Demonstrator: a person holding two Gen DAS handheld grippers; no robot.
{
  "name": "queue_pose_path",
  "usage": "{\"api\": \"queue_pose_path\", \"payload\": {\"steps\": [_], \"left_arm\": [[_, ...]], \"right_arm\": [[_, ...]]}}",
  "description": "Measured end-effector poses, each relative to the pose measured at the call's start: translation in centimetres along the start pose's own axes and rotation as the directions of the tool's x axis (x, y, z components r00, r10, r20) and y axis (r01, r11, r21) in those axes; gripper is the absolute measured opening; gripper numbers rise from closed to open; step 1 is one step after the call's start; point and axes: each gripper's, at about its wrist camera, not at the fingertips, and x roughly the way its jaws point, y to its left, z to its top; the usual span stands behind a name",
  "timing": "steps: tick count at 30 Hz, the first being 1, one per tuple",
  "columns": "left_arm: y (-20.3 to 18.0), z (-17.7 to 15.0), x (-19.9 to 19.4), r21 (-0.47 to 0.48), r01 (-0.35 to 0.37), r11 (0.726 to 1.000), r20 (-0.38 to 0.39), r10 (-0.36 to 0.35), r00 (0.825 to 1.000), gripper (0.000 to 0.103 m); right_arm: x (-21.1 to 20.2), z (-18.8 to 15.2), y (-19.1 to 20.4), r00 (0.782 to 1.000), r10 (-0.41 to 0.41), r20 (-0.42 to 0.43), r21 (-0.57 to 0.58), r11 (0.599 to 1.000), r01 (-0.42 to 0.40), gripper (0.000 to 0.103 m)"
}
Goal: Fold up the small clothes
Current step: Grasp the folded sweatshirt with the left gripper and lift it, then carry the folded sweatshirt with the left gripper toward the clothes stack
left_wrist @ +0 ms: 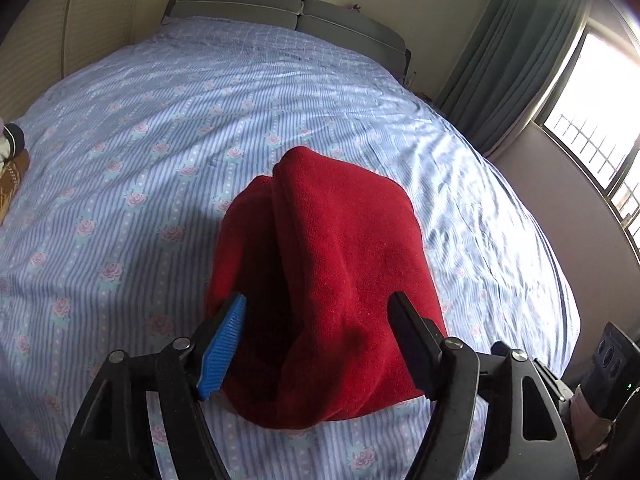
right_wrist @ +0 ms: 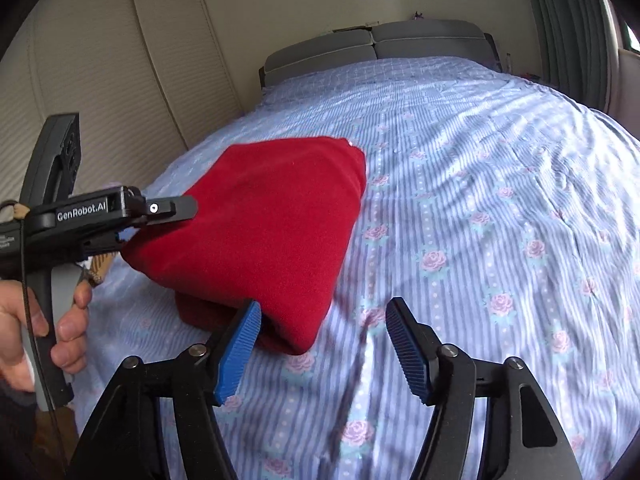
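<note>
Left wrist view: the left gripper [left_wrist: 318, 340] stands open, its blue-padded finger [left_wrist: 224, 344] and its black finger [left_wrist: 412, 344] spread to either side of a folded red garment [left_wrist: 320, 264]. The cloth lies between the fingers and runs forward from them, but neither pad visibly presses on it; the near fold of the garment bulges up between the two tips. The garment rests on a bed covered by a blue striped sheet with pink roses [left_wrist: 140, 128]. Far ahead of the gripper is the grey headboard [left_wrist: 280, 12]; ahead and to its right hang green curtains [left_wrist: 508, 52] beside a bright window [left_wrist: 592, 120]. At the far left edge lie a small dark-and-white item and a brown one [left_wrist: 12, 160], too cut off to identify.

Right wrist view: the right gripper [right_wrist: 324, 340] is likewise open, both blue pads facing inward with only sheet between them. The red garment [right_wrist: 272, 220] lies ahead and to the left of this gripper; its near corner sits just beside the left-hand pad, and contact cannot be judged. Further left, the left gripper [right_wrist: 132, 236] reaches over the far edge of the garment, held by a person's hand [right_wrist: 40, 320] around its grey handle. Pale panelled closet doors [right_wrist: 100, 80] fill the wall beyond.
</note>
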Motion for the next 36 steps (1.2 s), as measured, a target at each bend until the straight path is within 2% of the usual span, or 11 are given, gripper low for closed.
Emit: {"api": "queue_pose_path", "payload": {"steps": [1, 3, 5, 10, 14, 19, 23, 30, 36], "left_arm": [[0.2, 0.1, -0.2, -0.005, -0.007, 1.0, 0.003, 0.007, 1.0, 0.073], [1.0, 0.2, -0.6, -0.036, -0.003, 0.999, 0.009, 0.003, 1.0, 0.074], [1.9, 0.2, -0.6, -0.064, -0.027, 0.998, 0.003, 0.027, 1.0, 0.077], [3.6, -0.7, -0.7, -0.147, -0.014, 0.989, -0.014, 0.012, 1.0, 0.08], [4.4, -2.3, -0.6, -0.178, -0.017, 0.984, -0.013, 0.015, 1.0, 0.082], [6.3, -3.6, 0.9, -0.29, 0.029, 0.956, -0.02, -0.037, 0.999, 0.091], [6.5, -4.4, 2.6, -0.305, 0.038, 0.952, -0.036, -0.052, 0.998, 0.093], [7.2, -5.3, 4.2, -0.35, 0.116, 0.929, -0.01, -0.128, 0.992, 0.099], [7.4, -5.3, 5.3, -0.361, 0.168, 0.917, 0.001, -0.18, 0.984, 0.099]], "right_arm": [[-0.6, 0.6, -0.5, 1.0, -0.008, 0.014, 0.012, 1.0, 0.008, 0.081], [-1.5, 1.9, -1.3, 0.999, -0.009, 0.038, 0.04, 0.999, 0.007, 0.085], [-1.8, 3.1, -1.9, 0.999, 0.008, 0.048, 0.065, 0.998, -0.011, 0.094], [-0.2, 5.2, -2.5, 0.995, 0.1, -0.009, 0.104, 0.99, -0.098, 0.095], [1.7, 5.4, -2.5, 0.987, 0.148, -0.063, 0.119, 0.983, -0.14, 0.095], [4.6, 5.2, -3.4, 0.969, 0.208, -0.134, 0.157, 0.97, -0.187, 0.095], [7.0, 5.7, -4.4, 0.947, 0.274, -0.167, 0.207, 0.949, -0.238, 0.095], [11.5, 7.1, -5.6, 0.902, 0.352, -0.25, 0.259, 0.922, -0.288, 0.095], [14.9, 7.4, -6.5, 0.84, 0.466, -0.276, 0.349, 0.863, -0.364, 0.095]]}}
